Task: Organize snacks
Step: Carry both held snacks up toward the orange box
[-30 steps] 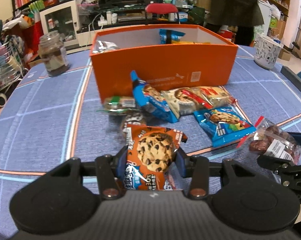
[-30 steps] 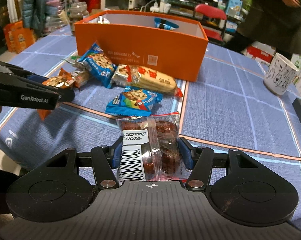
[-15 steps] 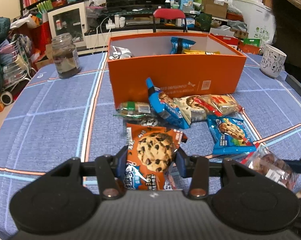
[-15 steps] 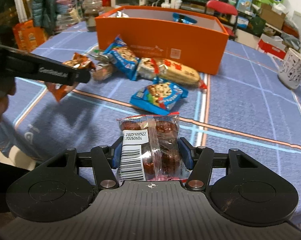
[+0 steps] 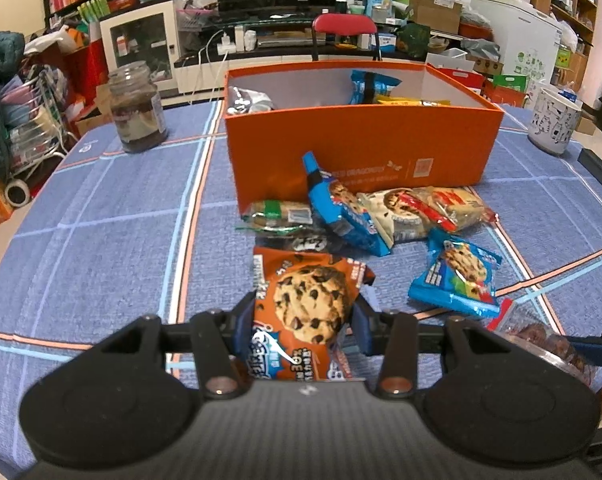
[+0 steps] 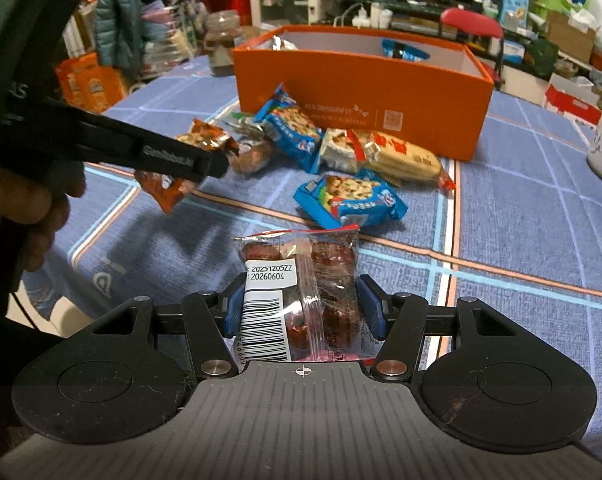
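Snacks fill both hands: my left claw (image 5: pixel 303 316) pinches the crinkly orange cookie packet (image 5: pixel 307 308) low centre, my right claw (image 6: pixel 301 306) grips the soft, slippery clear date bag (image 6: pixel 301 292) by its middle, both light, the orange box (image 5: pixel 361 148) above

Orange cookie packet (image 5: pixel 307 316), printed with a chocolate-chip cookie, held upright off the cloth. Clear bag of dark red sweets (image 6: pixel 301 296), white barcode label at its 9 o'clock side, likewise held up. Open orange box (image 5: pixel 361 148) at 12 o'clock, already containing a blue packet (image 5: pixel 371 86), a yellow one and a silver one. Before the box lie loose packets: a green-banded one (image 5: pixel 279 216), a blue cookie packet (image 5: pixel 341 208) leaning on the box wall, a long cracker pack (image 5: pixel 425 210), and a second blue cookie packet (image 5: pixel 457 280) at 3 o'clock.
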Action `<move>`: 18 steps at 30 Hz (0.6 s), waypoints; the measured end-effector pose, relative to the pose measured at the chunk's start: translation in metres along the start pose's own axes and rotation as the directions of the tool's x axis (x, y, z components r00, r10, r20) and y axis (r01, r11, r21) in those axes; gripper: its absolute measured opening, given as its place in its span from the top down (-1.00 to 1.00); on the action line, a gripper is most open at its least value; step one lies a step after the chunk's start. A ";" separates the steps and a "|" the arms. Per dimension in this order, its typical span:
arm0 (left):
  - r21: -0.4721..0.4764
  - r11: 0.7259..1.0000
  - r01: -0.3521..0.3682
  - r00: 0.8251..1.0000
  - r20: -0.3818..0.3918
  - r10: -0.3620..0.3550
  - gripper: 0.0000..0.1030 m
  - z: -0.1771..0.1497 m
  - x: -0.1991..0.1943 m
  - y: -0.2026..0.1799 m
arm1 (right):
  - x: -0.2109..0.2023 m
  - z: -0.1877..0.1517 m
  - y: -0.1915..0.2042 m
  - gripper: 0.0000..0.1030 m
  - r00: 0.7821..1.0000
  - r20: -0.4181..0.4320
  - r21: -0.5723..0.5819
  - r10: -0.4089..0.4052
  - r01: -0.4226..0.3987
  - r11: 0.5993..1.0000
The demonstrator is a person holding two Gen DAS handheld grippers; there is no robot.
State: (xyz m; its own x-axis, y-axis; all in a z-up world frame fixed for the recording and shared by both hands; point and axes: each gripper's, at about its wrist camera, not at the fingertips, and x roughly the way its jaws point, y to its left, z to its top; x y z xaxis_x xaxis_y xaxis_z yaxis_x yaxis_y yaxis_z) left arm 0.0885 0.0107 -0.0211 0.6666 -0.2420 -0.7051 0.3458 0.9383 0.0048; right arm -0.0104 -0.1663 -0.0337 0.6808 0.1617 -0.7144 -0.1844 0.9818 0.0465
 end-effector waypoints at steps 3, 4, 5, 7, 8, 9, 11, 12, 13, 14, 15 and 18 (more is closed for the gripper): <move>-0.006 1.000 0.003 1.000 0.002 -0.003 0.12 0.001 0.000 0.001 | -0.001 0.000 0.000 0.14 1.000 -0.007 0.007 0.024 -0.024 1.000; -0.005 1.000 0.003 1.000 0.003 -0.003 0.12 0.001 -0.001 0.001 | -0.002 0.000 0.001 0.14 1.000 -0.003 0.002 0.023 -0.023 1.000; -0.005 1.000 0.003 1.000 0.003 -0.003 0.12 0.001 -0.001 0.001 | -0.005 0.000 0.002 0.14 1.000 0.007 -0.001 0.021 -0.021 1.000; -0.005 1.000 0.002 1.000 0.006 -0.002 0.12 0.000 -0.001 0.001 | -0.010 0.002 0.003 0.14 0.999 0.026 -0.007 0.019 -0.019 1.000; -0.005 1.000 0.000 1.000 0.007 0.000 0.12 0.000 -0.002 0.002 | -0.012 0.001 0.005 0.14 0.999 0.035 -0.015 0.014 -0.013 1.000; -0.007 1.000 -0.001 1.000 0.011 0.001 0.12 0.000 -0.003 0.002 | -0.013 0.002 0.007 0.14 0.999 0.044 -0.028 0.004 -0.003 1.000; -0.010 1.000 0.000 1.000 0.020 0.000 0.12 0.000 -0.007 0.003 | -0.015 0.003 0.012 0.14 0.998 0.061 -0.060 -0.014 0.018 0.998; -0.012 1.000 0.003 1.000 0.027 -0.003 0.12 0.001 -0.010 0.003 | -0.015 0.003 0.013 0.14 0.998 0.067 -0.069 -0.017 0.022 0.997; -0.012 1.000 0.006 0.999 0.035 -0.006 0.12 0.001 -0.013 0.003 | -0.016 0.003 0.014 0.14 0.997 0.072 -0.075 -0.019 0.024 0.997; -0.013 1.000 0.013 0.999 0.049 -0.012 0.12 0.002 -0.019 0.003 | -0.017 0.004 0.015 0.14 0.997 0.077 -0.080 -0.019 0.026 0.997; -0.014 1.000 0.020 0.998 0.061 -0.019 0.12 0.003 -0.024 0.003 | -0.018 0.004 0.015 0.14 0.996 0.083 -0.081 -0.019 0.026 0.996; 0.008 1.000 0.019 0.992 0.122 -0.020 0.12 0.005 -0.043 0.001 | -0.020 0.007 0.014 0.14 0.995 0.100 -0.077 -0.019 0.027 0.997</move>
State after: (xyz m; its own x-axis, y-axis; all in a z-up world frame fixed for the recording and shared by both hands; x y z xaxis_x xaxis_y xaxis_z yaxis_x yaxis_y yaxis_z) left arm 0.0631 0.0211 0.0127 0.7350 -0.2889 -0.6134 0.3638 0.9315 -0.0028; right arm -0.0216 -0.1549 -0.0135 0.7515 0.1518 -0.6420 -0.2201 0.9751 -0.0271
